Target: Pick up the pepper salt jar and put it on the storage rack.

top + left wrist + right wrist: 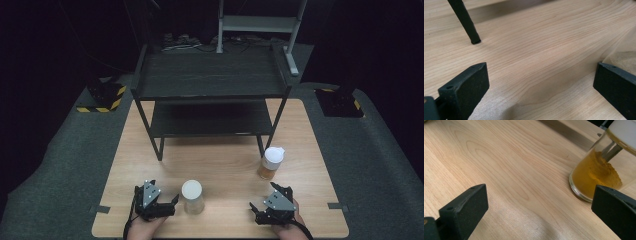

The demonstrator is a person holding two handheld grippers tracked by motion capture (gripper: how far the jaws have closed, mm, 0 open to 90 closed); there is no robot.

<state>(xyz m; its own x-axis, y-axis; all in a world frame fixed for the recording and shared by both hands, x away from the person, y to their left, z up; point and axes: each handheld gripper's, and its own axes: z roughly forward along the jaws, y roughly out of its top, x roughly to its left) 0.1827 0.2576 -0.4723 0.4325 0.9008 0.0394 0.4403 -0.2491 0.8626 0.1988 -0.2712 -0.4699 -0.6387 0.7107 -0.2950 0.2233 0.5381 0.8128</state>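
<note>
With both the left gripper (169, 206) and right gripper (260, 211) wide open and empty, we judge the clear glass jar of yellow powder with a white lid (270, 163), standing on the wooden tabletop (225, 165) ahead of the right gripper, light, rigid, slippery and breakable, best gripped mid-body.

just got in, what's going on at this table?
Nothing is being held. A person rests both hands at the near edge of the wooden table, a gripper in each. The left gripper is open beside an upside-down clear cup; whether it touches the cup is hard to tell. The right gripper is open too, with a white-lidded jar of yellow-orange powder standing just beyond it. A black two-tier shelf stands farther back.
</note>
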